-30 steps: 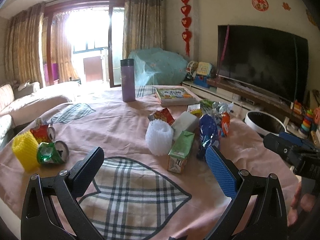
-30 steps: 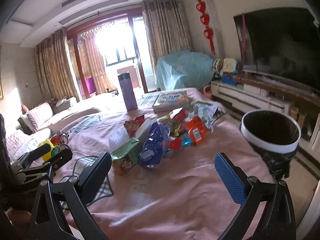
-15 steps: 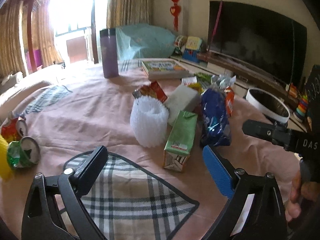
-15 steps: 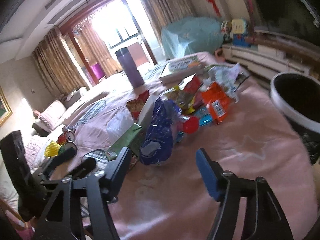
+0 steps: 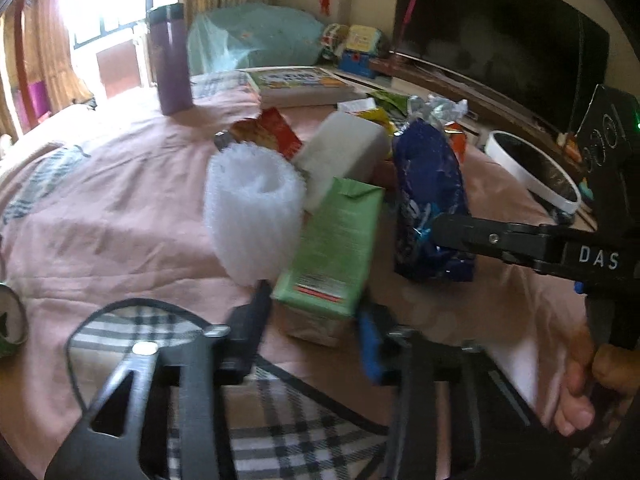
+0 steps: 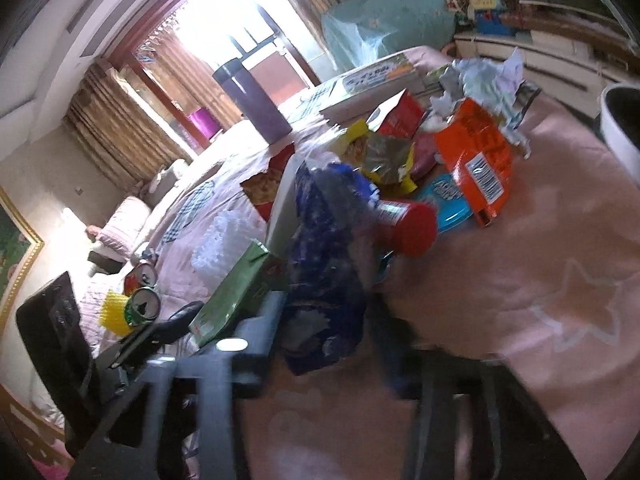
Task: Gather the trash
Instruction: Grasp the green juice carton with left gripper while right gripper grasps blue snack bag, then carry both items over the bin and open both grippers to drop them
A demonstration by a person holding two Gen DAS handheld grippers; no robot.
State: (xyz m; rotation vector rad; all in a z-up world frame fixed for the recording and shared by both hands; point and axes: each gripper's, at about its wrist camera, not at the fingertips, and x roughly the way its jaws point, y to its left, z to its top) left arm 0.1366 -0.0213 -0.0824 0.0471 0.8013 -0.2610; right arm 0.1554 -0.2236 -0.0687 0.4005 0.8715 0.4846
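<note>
green carton (image 5: 334, 240) sits between the spread left claw (image 5: 310, 320); right claw (image 6: 324, 344) spread around blue bag (image 6: 328, 272).

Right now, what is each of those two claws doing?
Left gripper: open, its fingers either side of the green carton.
Right gripper: open, its fingers either side of the blue snack bag.

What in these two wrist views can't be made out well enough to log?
- Left gripper contact with the green carton: motion blur, left wrist view; jaws flank its near end, touch unclear.
- Right gripper hold on the blue snack bag: right wrist view, fingers smeared.
- Carton print: blurred in both views.
- Trash bin: cut off by the right edge, right wrist view.
</note>
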